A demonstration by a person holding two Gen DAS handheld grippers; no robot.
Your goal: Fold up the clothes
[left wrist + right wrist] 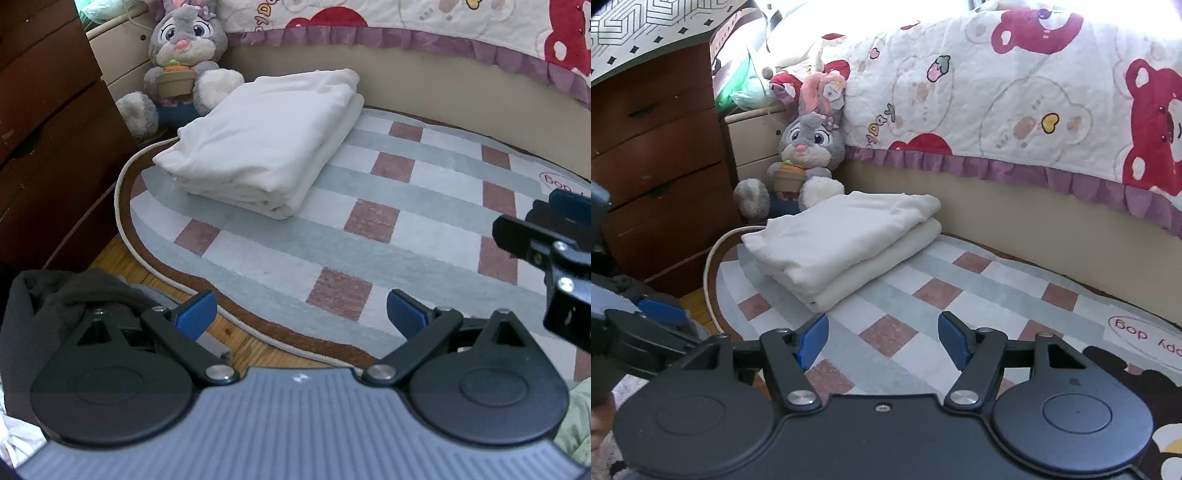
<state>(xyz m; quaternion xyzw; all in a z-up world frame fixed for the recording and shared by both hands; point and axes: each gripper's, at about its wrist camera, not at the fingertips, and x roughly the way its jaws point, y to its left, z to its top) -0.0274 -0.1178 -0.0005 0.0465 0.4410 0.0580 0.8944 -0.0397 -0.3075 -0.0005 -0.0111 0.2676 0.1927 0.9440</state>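
Right up close, the left gripper (301, 314) and the right gripper (882, 341) both have their blue fingers spread apart with nothing between them, above the checked rug (369, 240). Farther back, the folded white clothes (258, 147) sit in a neat stack on the rug. Behind them a bunny toy (807, 147) sits beside the bed (1034, 206).

Strong daylight was seen flooding in at twelve o'clock, bleaching the bedspread (997, 92) in the right wrist view; straight lines were bowed by fisheye distortion, and soft focus was noted throughout.
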